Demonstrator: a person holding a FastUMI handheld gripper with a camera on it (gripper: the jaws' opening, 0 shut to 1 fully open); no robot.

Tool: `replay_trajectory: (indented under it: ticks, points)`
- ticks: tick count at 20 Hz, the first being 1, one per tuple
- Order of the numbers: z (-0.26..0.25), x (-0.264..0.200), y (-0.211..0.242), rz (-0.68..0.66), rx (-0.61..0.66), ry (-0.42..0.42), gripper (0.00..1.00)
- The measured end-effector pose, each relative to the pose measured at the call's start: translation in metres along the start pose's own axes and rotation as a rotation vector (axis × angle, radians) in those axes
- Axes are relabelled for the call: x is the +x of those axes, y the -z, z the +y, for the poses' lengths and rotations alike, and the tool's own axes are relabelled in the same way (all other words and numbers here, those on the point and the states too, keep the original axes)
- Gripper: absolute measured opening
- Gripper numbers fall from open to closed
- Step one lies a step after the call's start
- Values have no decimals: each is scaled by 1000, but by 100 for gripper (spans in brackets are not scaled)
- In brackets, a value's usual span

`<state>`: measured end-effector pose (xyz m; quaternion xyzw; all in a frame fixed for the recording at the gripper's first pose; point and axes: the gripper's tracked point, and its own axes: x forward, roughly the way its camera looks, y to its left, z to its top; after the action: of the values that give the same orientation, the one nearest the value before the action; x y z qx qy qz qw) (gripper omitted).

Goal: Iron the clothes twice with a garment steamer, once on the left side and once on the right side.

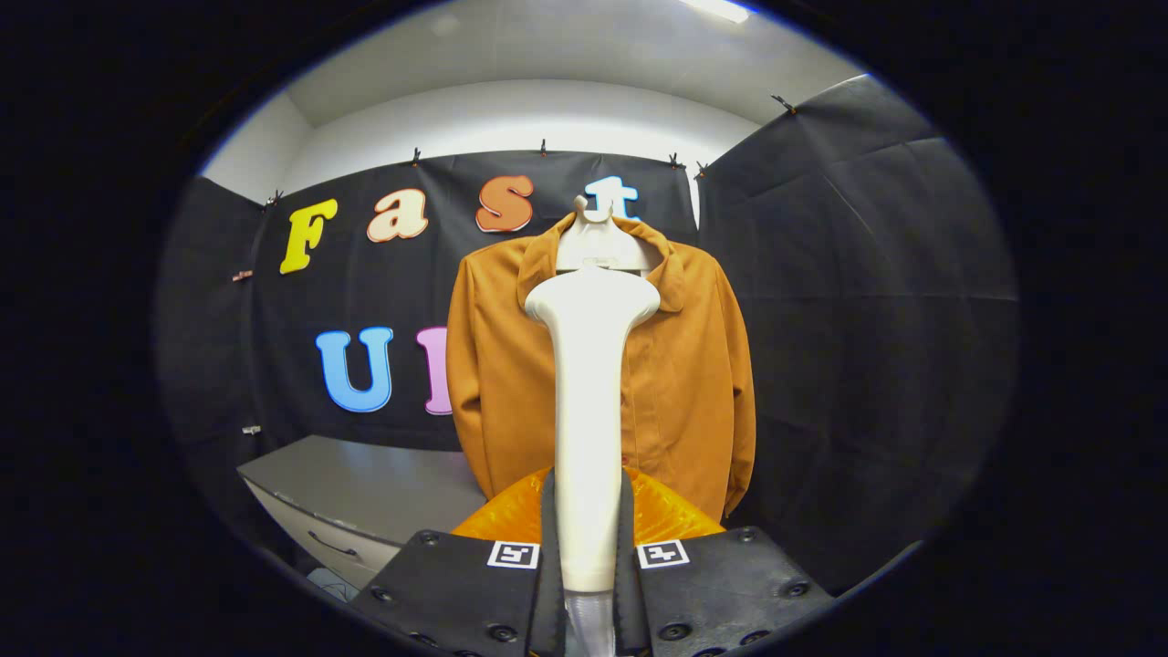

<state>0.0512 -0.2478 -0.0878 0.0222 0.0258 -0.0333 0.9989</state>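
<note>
gripper [589, 584] | lower centre of frame; two flat plates studded with round screws; a square black-and-white marker tag on each plate; ridged inner finger strips; fingers clamped

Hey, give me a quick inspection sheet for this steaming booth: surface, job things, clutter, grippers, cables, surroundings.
Surface: grey cabinet top with a drawer handle, below and beside the jacket; nothing seen on it.
Job's things: white garment steamer held upright between the fingers, its head level with the collar; brown jacket on a white hanger, beyond the steamer.
Clutter: nothing seen.
Grippers: hand-held gripper shut on the steamer's handle, both fingers pressing its sides.
Cables: nothing seen.
Surroundings: black cloth wall clipped up behind the jacket; white wall and a ceiling light above.
</note>
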Motion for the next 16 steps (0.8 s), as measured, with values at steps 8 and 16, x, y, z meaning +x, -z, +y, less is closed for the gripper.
replay_trajectory:
  ticks: [8, 16]
  points:
    - [-41, 41, -40, -92, -9, 34, 24]
    - [-74, 89, -1, -23, -8, 50, 24]
